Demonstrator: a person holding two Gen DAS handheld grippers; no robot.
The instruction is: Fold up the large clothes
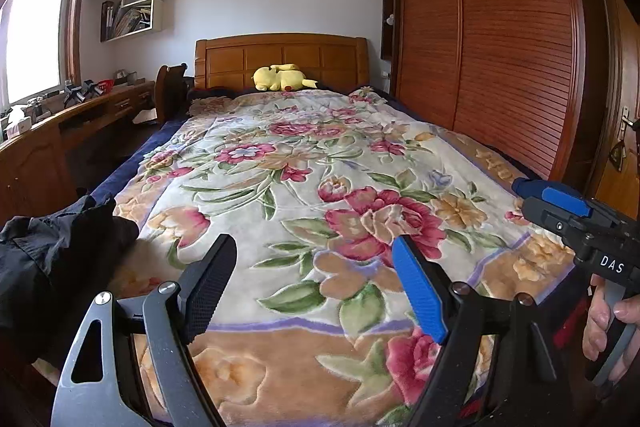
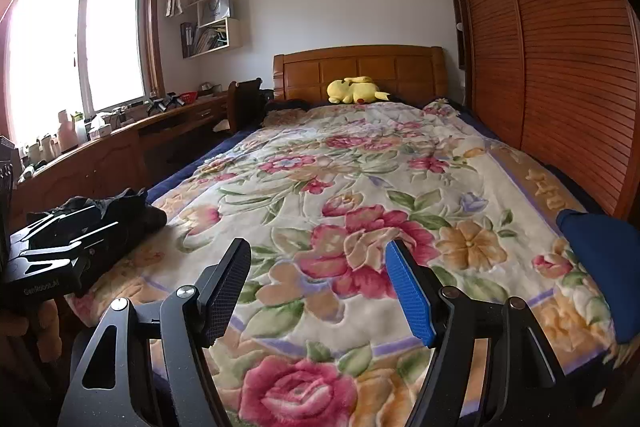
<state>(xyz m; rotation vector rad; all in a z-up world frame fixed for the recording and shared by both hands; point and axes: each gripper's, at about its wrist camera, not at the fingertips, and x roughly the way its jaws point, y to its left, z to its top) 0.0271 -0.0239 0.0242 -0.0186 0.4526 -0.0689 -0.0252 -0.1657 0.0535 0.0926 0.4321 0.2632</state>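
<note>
- Left wrist view: your left gripper (image 1: 316,283) hangs over the foot of the bed, jaws spread wide, nothing between the black pad and the blue pad, only the floral blanket (image 1: 304,163) below.
- The dark clothes (image 1: 60,251) lie crumpled at the near left corner of the bed, left of your left gripper and not touching it.
- Your right gripper (image 1: 560,203) shows at the right edge, seen from the side; white letters "DAS" are readable on its body. Your right hand (image 1: 608,323) wraps its grey trigger. From this angle its jaws are hard to judge.
- A yellow plush toy (image 1: 282,77) lies against the wooden headboard (image 1: 280,57); the slatted wardrobe (image 1: 500,47) runs along the right.
- Right wrist view: your right gripper (image 2: 320,283) is over the blanket (image 2: 340,187) too, jaws apart, empty.
- The dark clothes (image 2: 132,207) sit at the left bed edge, just behind your left gripper (image 2: 60,243), whose body reads "GenRobot.AI", small and dim.
- A blue cloth item (image 2: 600,259) lies at the right edge of the bed; what it is, cannot tell.
- Gold characters on the blanket's right border are too warped to read.
- A white bag on the wall shelf (image 2: 216,23) carries print, too small to read.
</note>
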